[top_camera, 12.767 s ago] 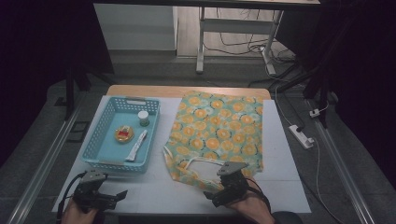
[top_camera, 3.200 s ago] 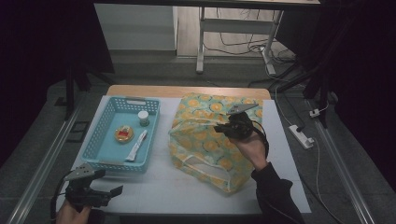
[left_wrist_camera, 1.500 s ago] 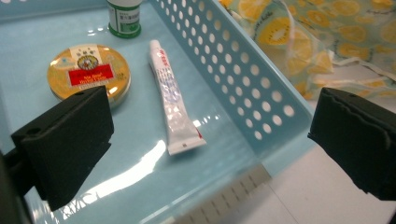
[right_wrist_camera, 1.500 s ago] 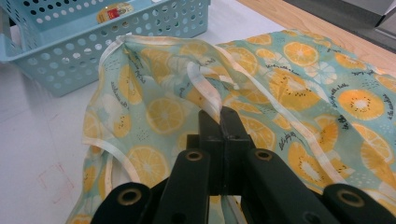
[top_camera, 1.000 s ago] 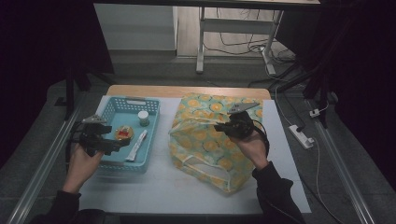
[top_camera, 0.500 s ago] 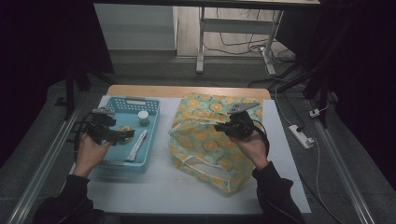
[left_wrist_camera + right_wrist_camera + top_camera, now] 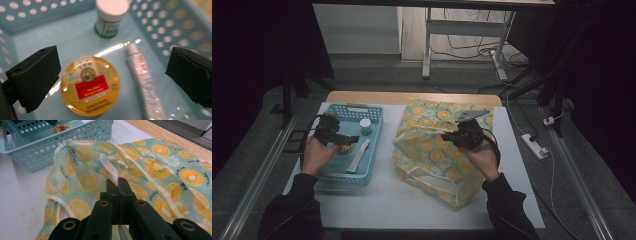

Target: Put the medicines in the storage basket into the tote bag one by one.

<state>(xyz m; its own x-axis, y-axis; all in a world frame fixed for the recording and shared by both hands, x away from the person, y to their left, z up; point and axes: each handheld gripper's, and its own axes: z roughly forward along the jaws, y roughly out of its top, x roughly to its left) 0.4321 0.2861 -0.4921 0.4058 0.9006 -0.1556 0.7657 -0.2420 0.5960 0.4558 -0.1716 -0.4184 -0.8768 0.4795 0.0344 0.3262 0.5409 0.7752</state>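
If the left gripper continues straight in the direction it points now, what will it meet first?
Probably the round yellow tin with the red label, lying flat in the blue basket. It sits between the open jaws of the left gripper, nearer one jaw; the white tube lies beside it.

Glossy yellow tin (image 7: 90,86) lid throws glare, lower middle of the left gripper view; beside it a shiny smooth tube (image 7: 146,83). Perforated plastic basket (image 7: 175,27), pale blue, smooth. Thin printed cloth bag (image 7: 150,165), matt, creased. Wooden table edge (image 7: 412,96), upper centre.
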